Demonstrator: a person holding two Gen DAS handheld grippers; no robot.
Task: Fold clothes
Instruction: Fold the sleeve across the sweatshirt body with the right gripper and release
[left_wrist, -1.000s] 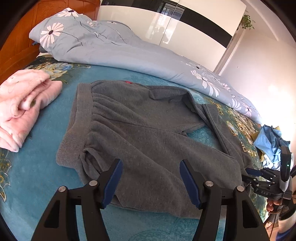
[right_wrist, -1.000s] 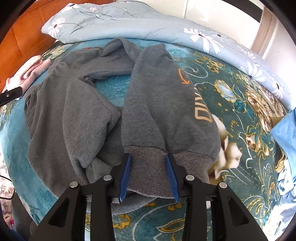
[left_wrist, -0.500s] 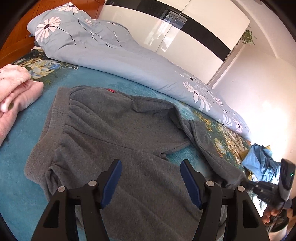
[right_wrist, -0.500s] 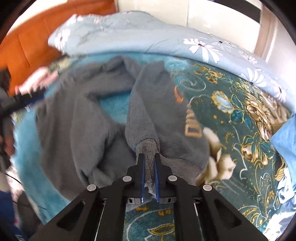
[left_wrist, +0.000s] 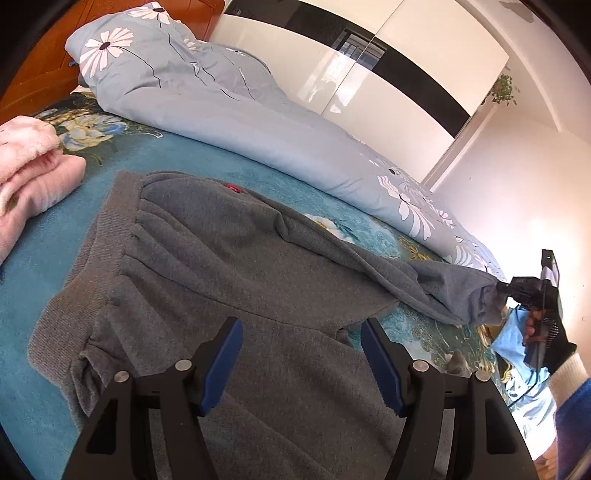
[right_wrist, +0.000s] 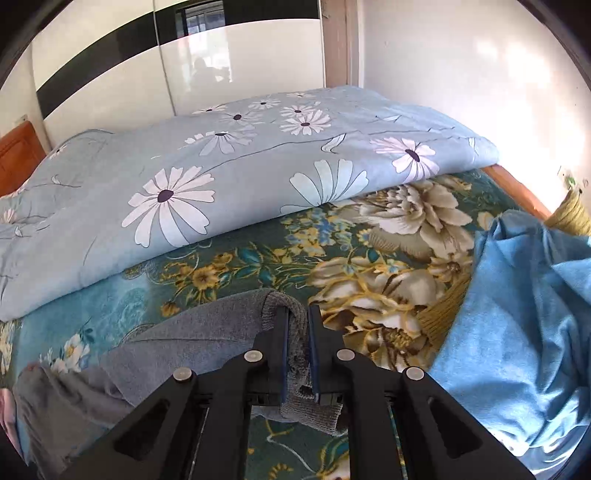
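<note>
On the bed (left_wrist: 44, 295), right claw (right_wrist: 297, 347) grips sweatshirt cuff (right_wrist: 295, 373).

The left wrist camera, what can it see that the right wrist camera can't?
Only the left wrist view shows the pink folded clothes, the gray trousers' waistband with its little red tag, the open left gripper above them, and a hand carrying the right gripper.

Only the right wrist view shows the big cream flowers on the bedspread and the right gripper's pads pinching the gray cuff up close.

Both show the gray trousers, the daisy quilt, the teal bedspread, the blue cloth and the shiny wardrobe.
</note>
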